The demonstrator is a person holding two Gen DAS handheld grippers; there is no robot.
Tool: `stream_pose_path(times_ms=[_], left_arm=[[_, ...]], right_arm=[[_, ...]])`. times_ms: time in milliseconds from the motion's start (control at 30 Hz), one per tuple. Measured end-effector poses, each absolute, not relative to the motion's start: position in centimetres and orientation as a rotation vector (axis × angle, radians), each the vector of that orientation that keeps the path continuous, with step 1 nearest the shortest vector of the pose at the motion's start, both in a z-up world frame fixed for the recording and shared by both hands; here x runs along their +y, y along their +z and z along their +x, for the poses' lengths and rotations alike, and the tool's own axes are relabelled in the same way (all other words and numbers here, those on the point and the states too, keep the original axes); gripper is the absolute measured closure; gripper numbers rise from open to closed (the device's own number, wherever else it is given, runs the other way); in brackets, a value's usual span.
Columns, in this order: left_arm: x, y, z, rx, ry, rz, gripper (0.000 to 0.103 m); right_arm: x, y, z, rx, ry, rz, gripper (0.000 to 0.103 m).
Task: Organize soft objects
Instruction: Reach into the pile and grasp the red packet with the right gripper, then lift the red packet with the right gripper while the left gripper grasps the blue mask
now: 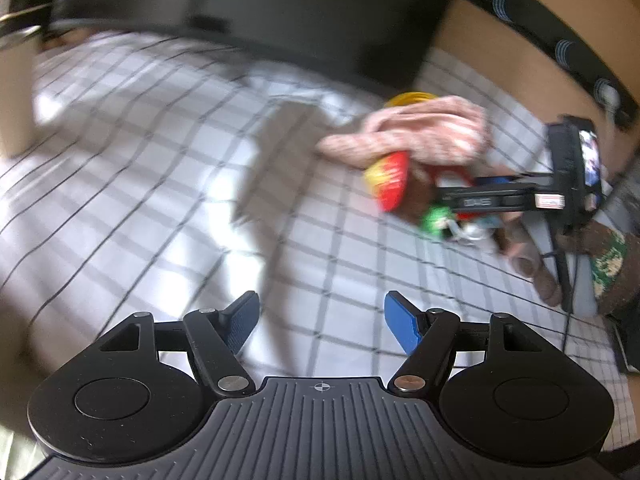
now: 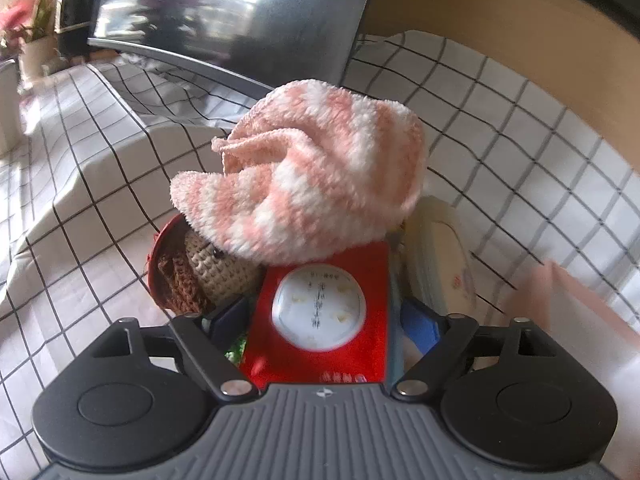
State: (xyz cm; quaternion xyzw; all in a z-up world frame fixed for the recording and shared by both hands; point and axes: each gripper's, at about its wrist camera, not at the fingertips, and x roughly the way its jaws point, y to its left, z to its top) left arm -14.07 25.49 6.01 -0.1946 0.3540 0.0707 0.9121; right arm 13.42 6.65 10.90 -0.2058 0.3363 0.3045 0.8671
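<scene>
My right gripper (image 2: 326, 324) is shut on a red soft pouch (image 2: 320, 312) with a white round patch. A pink-and-white fluffy cloth (image 2: 316, 176) is draped over a pile with a crocheted doll (image 2: 212, 268) and a cream soft item (image 2: 440, 256). In the left wrist view the same pile shows at right: the pink cloth (image 1: 416, 132), a red-yellow soft piece (image 1: 390, 180) and the right gripper (image 1: 472, 200) among them. My left gripper (image 1: 322, 326) is open and empty above the checked tablecloth (image 1: 160, 200), well left of the pile.
A dark monitor (image 2: 224, 12) stands at the back of the table. A brown wall or board (image 1: 500, 48) runs along the right. A potted plant (image 2: 36, 20) stands far left. A pale pink item (image 2: 580, 312) lies at right.
</scene>
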Motion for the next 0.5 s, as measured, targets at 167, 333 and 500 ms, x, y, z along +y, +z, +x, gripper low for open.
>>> stream_pose_path(times_ms=[167, 333, 500], left_arm=[[26.3, 5.9, -14.3, 0.738, 0.219, -0.449, 0.029], [24.3, 6.1, -10.1, 0.757, 0.103, -0.488, 0.029], [18.9, 7.7, -4.0, 0.749, -0.109, -0.414, 0.029]], right_arm=[[4.6, 12.1, 12.6, 0.768, 0.665, -0.348, 0.047], [-0.5, 14.0, 8.4, 0.756, 0.634, -0.308, 0.048], [-6.7, 15.5, 3.5, 0.744, 0.516, -0.239, 0.048]])
